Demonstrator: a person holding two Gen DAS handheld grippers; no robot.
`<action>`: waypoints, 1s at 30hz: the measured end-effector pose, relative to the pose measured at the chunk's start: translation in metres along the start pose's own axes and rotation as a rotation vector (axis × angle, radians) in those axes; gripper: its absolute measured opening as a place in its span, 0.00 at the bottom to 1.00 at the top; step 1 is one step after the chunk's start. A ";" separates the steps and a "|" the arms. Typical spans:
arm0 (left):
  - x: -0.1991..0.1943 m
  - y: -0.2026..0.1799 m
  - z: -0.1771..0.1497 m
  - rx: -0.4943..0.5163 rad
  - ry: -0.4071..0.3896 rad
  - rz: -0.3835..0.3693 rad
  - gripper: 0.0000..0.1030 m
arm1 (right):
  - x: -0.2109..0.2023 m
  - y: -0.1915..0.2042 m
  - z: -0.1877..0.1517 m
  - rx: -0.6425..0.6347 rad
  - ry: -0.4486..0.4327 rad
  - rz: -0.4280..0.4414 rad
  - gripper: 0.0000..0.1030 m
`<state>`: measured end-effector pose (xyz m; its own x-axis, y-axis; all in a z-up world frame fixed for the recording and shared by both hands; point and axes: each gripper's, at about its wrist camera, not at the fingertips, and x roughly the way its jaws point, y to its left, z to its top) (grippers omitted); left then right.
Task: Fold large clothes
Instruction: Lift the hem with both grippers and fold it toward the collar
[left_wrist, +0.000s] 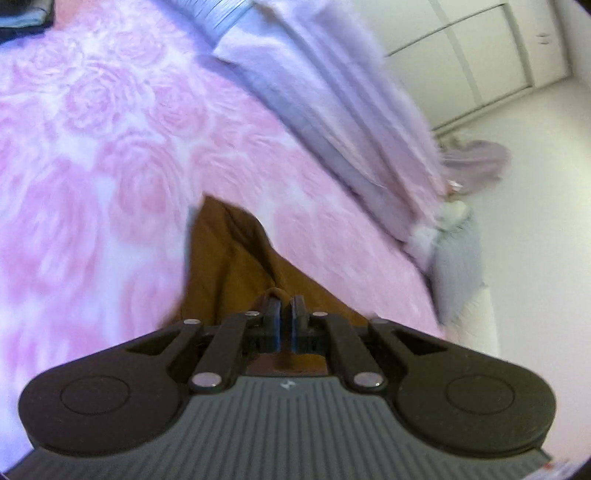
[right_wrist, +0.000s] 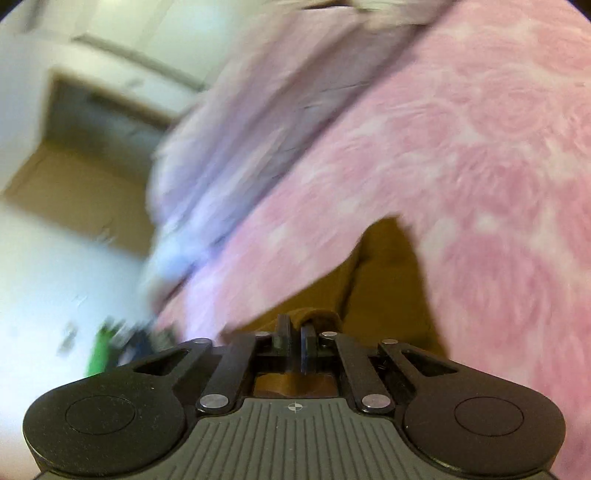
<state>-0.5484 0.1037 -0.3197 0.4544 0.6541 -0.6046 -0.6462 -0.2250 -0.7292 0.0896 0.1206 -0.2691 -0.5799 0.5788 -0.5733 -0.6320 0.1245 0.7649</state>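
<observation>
A brown garment (left_wrist: 229, 258) hangs over the pink rose-patterned bedspread (left_wrist: 110, 147). In the left wrist view my left gripper (left_wrist: 286, 306) is shut on a fold of its edge, and the cloth drapes away from the fingertips toward the bed. In the right wrist view the same brown garment (right_wrist: 384, 273) runs out from my right gripper (right_wrist: 295, 325), which is shut on another bit of its edge. Both views are blurred by motion. The rest of the garment is hidden below the grippers.
A lilac blanket (left_wrist: 332, 92) lies bunched along the far side of the bed, with a grey pillow (left_wrist: 458, 266) at its end. White wardrobe doors (left_wrist: 480, 55) stand behind. In the right wrist view a doorway (right_wrist: 92, 140) and a green object (right_wrist: 98, 354) show at left.
</observation>
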 end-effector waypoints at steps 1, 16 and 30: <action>0.015 0.007 0.014 -0.026 0.001 0.046 0.07 | 0.019 -0.002 0.014 0.031 -0.016 -0.070 0.10; 0.079 -0.007 0.025 0.364 0.140 0.216 0.25 | 0.086 0.004 -0.011 -0.355 -0.026 -0.356 0.39; 0.101 -0.046 -0.017 0.710 0.123 0.398 0.40 | 0.141 0.011 0.004 -0.567 -0.035 -0.389 0.39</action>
<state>-0.4625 0.1679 -0.3524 0.1466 0.5290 -0.8359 -0.9883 0.1139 -0.1013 0.0026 0.2070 -0.3406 -0.2459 0.6043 -0.7578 -0.9676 -0.1068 0.2288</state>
